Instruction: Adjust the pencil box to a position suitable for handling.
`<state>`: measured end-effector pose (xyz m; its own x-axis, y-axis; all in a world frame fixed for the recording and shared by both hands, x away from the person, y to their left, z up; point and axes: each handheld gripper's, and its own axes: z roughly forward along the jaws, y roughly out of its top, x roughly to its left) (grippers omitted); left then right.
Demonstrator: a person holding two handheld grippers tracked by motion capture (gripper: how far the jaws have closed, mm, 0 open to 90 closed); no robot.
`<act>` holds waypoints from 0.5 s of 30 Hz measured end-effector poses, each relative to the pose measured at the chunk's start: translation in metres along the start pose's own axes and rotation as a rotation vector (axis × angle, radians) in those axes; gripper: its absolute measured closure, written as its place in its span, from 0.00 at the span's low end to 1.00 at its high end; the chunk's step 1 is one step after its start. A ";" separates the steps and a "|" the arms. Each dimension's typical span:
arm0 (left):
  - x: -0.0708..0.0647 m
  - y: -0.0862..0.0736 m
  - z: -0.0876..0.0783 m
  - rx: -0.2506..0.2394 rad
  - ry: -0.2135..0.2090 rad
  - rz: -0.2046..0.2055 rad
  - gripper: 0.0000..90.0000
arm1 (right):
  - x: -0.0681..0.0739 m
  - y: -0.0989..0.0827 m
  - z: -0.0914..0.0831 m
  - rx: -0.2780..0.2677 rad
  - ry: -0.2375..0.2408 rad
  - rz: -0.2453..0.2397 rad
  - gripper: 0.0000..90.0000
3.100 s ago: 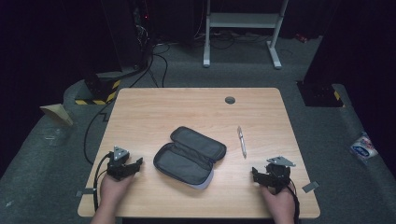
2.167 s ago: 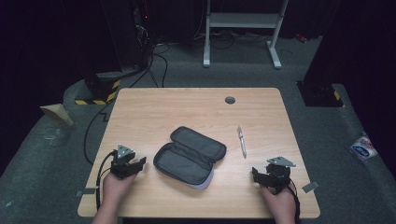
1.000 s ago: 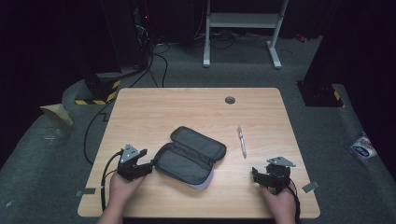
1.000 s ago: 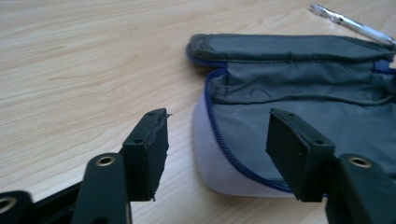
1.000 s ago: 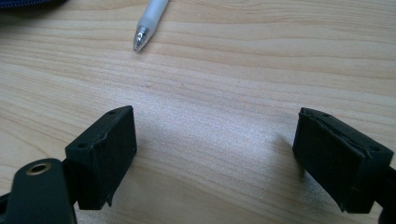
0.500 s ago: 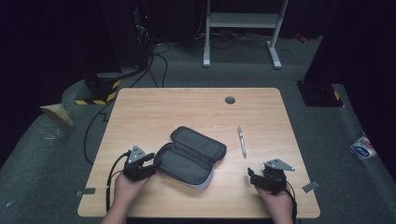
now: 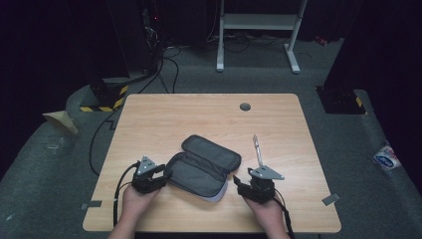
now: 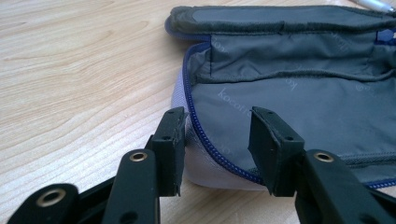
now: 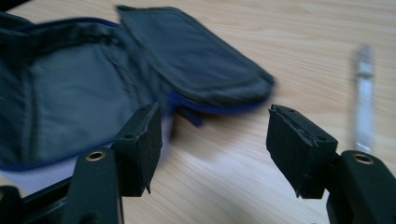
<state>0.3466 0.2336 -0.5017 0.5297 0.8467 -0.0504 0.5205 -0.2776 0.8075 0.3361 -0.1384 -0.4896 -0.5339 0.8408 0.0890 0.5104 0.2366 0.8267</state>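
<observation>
We see a wooden desk [image 7: 164, 119]; an open pouch [image 7: 204, 164] lies near its front edge, a pen [image 7: 258, 149] just right.

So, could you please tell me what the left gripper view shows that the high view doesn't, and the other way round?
Left gripper view alone: faint lettering printed on the pencil case lining, the blue zipper teeth along its edge, and the left gripper open astride that edge. High view alone: both hands, the right gripper, the whole table, its round grommet and the dark floor beyond. Both: the open case, the pen and light wood.
</observation>
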 end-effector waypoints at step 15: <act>-0.014 0.000 0.000 -0.002 -0.047 0.030 0.64 | 0.025 -0.002 0.017 0.049 0.054 -0.031 0.57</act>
<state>0.3389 0.2219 -0.5011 0.5761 0.8157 -0.0533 0.5021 -0.3016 0.8105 0.3334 -0.1092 -0.4984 -0.5848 0.8055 0.0952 0.5252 0.2866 0.8013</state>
